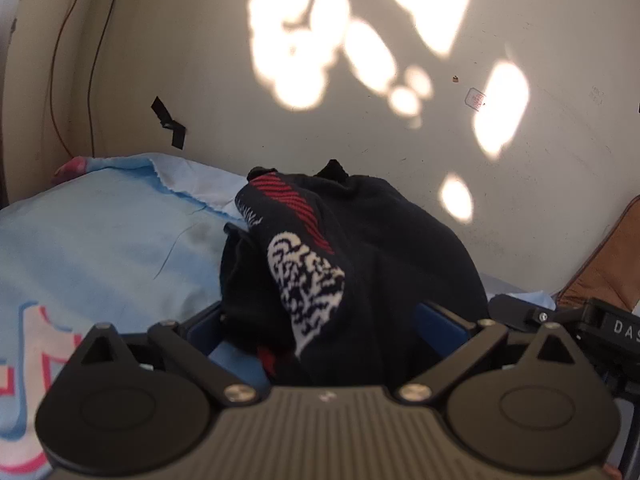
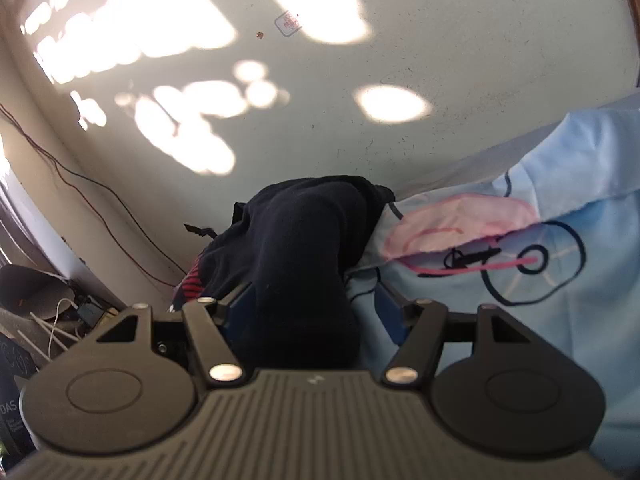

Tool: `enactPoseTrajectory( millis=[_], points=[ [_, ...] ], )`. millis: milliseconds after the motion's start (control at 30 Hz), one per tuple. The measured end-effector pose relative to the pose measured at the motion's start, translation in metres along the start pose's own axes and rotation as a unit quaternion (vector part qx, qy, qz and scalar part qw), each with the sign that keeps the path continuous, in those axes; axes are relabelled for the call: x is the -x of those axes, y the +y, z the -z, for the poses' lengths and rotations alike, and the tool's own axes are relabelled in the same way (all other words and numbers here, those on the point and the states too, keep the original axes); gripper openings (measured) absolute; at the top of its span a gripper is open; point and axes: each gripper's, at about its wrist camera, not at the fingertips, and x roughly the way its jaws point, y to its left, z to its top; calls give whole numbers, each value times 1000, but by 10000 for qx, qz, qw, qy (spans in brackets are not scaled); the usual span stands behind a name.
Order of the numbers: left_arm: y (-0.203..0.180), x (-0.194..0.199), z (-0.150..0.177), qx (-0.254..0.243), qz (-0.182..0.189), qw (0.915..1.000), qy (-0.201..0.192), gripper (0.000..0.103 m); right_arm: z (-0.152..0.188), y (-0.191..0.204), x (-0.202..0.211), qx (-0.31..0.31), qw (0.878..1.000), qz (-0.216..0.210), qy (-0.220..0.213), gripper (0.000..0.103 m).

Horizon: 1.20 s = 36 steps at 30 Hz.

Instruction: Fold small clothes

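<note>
No containers here, just a light blue sheet (image 1: 100, 240) with a bunched-up dark navy garment (image 1: 360, 248) on it, red stripes and a white pattern showing. Left hand-held gripper (image 1: 324, 320) and right hand-held gripper (image 2: 308, 312) both spread apart, cloth loose between the fingers.

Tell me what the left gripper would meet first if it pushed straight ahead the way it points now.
Most likely the dark garment: it already lies bunched between the left gripper's open jaws, its red-striped, white-patterned part foremost. Beyond it stands the cream wall; how far off is unclear.
</note>
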Motion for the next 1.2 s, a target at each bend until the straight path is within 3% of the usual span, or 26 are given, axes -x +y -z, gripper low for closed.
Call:
enactPoseTrajectory(
  millis=[133, 333, 567, 667, 733, 900, 1000, 1200],
  points=[
    [-10, 29, 28, -34, -385, 9992, 51, 103, 18, 5, 34, 498, 9983, 271, 102, 73],
    [-36, 63, 61, -196, -855, 9956, 321, 103, 55, 9, 85, 928, 9950, 279, 255, 82],
    [-68, 108, 83, -515, -1412, 9886, -128, 103, 92, 16, 136, 1433, 9892, 315, 7, 91],
    [-76, 124, 86, -532, -1653, 9841, -360, 103, 101, 15, 148, 1421, 9888, 437, -121, 93],
    [-78, 131, 87, -501, -1749, 9824, -418, 103, 104, 17, 151, 1520, 9869, 511, -196, 100],
    [-86, 129, 86, -660, -2067, 9762, -31, 103, 109, 19, 160, 1701, 9836, 399, -440, 103],
    [-92, 130, 91, -840, -2263, 9704, -35, 103, 110, 18, 162, 1699, 9842, 298, -406, 103],
    [-97, 130, 96, -811, -2343, 9688, -16, 103, 113, 13, 165, 1556, 9866, 304, -377, 103]
  ],
)
